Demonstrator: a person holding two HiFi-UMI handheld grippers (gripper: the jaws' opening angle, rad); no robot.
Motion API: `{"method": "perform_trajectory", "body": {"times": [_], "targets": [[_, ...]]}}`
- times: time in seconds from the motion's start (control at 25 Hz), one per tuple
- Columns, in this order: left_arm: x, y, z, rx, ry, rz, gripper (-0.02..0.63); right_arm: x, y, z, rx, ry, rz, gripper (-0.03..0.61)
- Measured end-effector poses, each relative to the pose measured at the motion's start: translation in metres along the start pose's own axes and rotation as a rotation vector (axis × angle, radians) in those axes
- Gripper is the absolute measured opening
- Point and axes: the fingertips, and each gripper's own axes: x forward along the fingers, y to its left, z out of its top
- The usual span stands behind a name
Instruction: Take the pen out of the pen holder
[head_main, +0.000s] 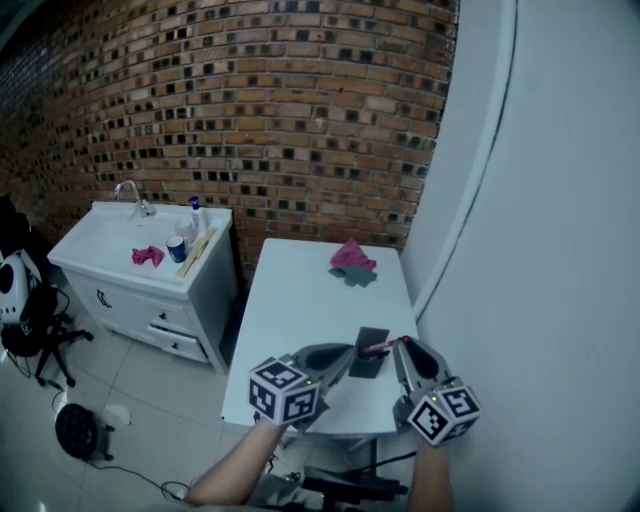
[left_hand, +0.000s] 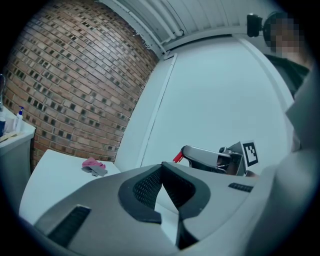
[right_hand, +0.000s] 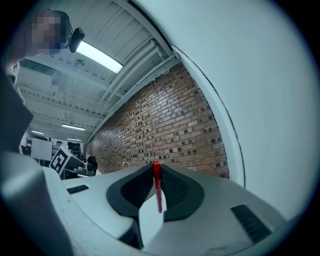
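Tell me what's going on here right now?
A person works two handheld grippers over a white table. The right gripper is shut on a red pen, whose ends are free, so it looks out of the dark holder on the table. The left gripper, jaws together and empty, points at the holder. A pink cloth lies at the far end.

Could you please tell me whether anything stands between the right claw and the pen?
Nothing visible does. The right claw is shut on the red pen, with its pads against the barrel. In the head view the pen's end lies by the dark pen holder; whether it is fully out is unclear.
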Motion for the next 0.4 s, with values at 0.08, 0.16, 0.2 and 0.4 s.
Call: {"method": "perform_trajectory", "body": {"times": [0.08, 0.16, 0.2, 0.4], "targets": [[-0.0001, -0.0006, 0.0000, -0.001, 0.002, -0.002, 0.003, -0.0002, 0.0008, 0.0006, 0.000, 0.001, 0.000, 0.049], [0.0011, -0.0003, 0.0008, -0.002, 0.003, -0.003, 0.003, 0.0002, 0.0000, 0.0016, -0.001, 0.003, -0.001, 0.049], [0.0018, -0.0001, 0.0010, -0.003, 0.003, -0.003, 0.003, 0.0004, -0.0007, 0.0020, -0.001, 0.003, -0.002, 0.049], [0.0039, -0.0006, 0.0012, -0.007, 0.006, -0.004, 0.003, -0.0003, -0.0017, 0.0030, 0.002, 0.001, 0.001, 0.049]]}}
